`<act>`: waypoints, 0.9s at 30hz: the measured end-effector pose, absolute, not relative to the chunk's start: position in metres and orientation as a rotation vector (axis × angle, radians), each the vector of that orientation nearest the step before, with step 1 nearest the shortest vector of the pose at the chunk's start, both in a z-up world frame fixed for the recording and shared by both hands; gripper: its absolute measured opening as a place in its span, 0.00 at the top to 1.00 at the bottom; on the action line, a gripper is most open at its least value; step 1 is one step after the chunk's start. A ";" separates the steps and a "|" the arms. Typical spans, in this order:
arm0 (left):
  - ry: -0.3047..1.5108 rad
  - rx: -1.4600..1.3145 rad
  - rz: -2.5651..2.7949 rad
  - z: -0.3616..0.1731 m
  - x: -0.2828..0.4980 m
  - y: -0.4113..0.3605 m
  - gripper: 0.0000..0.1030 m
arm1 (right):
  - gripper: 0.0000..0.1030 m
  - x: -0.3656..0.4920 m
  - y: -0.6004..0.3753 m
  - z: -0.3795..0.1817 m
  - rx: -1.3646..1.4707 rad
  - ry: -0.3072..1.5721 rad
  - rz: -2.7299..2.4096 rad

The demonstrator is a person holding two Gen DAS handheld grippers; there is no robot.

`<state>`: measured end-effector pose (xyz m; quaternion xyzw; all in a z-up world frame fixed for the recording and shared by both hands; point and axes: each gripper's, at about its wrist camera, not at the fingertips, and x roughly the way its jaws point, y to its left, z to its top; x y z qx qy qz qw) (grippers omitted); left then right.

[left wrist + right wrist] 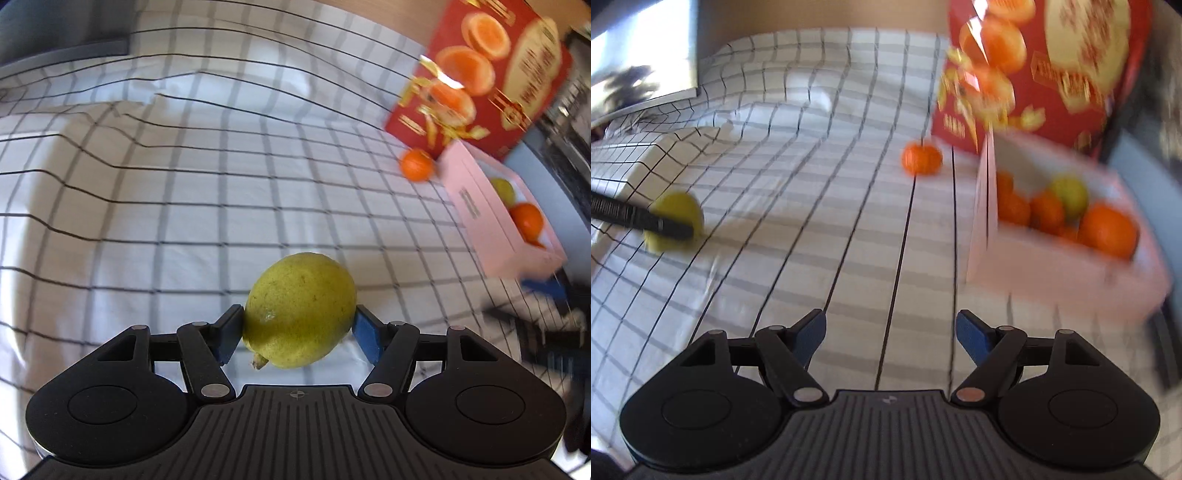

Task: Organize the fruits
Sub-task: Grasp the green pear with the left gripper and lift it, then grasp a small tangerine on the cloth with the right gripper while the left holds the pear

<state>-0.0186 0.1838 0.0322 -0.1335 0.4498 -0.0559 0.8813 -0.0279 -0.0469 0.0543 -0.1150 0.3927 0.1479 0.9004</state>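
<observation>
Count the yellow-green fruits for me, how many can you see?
2. One yellow-green fruit sits between the left gripper fingers; another lies in the pink box among oranges, which may hide more.

My left claw (297, 334) and right claw (890, 338), matte black, ribbed central housing, two round side discs each, angled link arms, silver rivets at pivots, blue pads on fingertips (973, 339), small crosshair mark

Showing yellow-green on the lemon (300, 310), orange on the loose tangerine (416, 164), pale pink on the box (480, 206) at right, red with printed orange fruit on the far carton (480, 74), black-on-white checks across the cloth (184, 184), blue on the pads (365, 334).
</observation>
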 end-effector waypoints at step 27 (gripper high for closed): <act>0.962 -0.310 -0.112 0.033 -0.023 0.164 0.32 | 0.53 0.197 0.006 0.031 -0.324 0.952 0.254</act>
